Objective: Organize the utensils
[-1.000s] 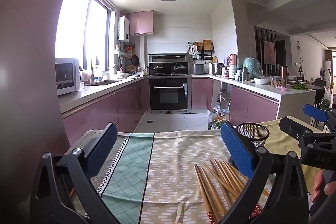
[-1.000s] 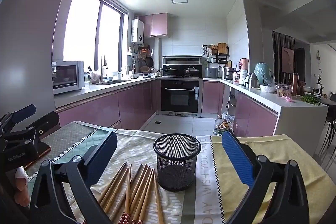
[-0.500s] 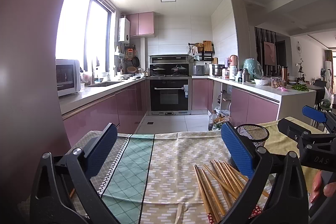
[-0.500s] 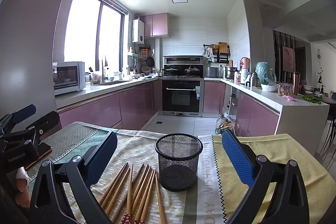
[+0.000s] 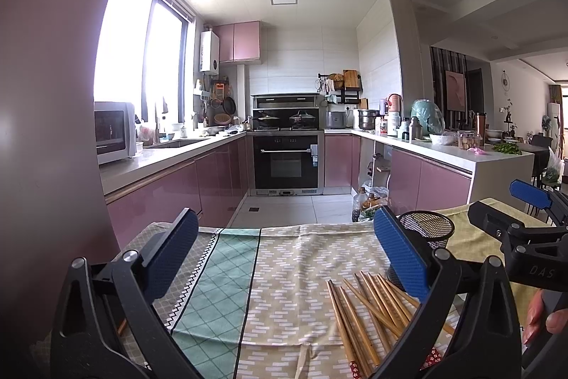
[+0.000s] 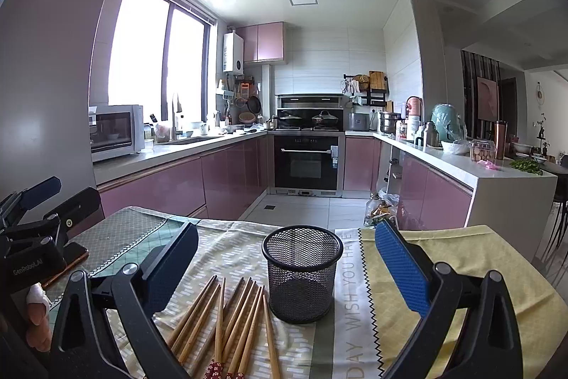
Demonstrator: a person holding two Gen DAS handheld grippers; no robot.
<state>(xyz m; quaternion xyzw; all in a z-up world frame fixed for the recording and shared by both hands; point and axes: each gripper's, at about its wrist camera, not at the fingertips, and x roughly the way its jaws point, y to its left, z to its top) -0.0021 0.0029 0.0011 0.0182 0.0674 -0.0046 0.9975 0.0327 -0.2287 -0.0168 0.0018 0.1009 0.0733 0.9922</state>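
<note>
Chopsticks (image 6: 227, 325) lie fanned on the table (image 6: 461, 258) near its front edge, just left of the mesh cup (image 6: 301, 272), which stands upright. My right gripper (image 6: 285, 267) hovers over both, jaws spread wide, holding nothing. My left gripper (image 5: 285, 253) is likewise wide apart and empty.

Chopsticks (image 6: 227, 325) near ends cut off by bottom edge in right wrist view. Mesh cup (image 5: 426, 229) lower half hidden behind left gripper's blue pad (image 5: 399, 253) in left wrist view. Countertop items too small to identify.
</note>
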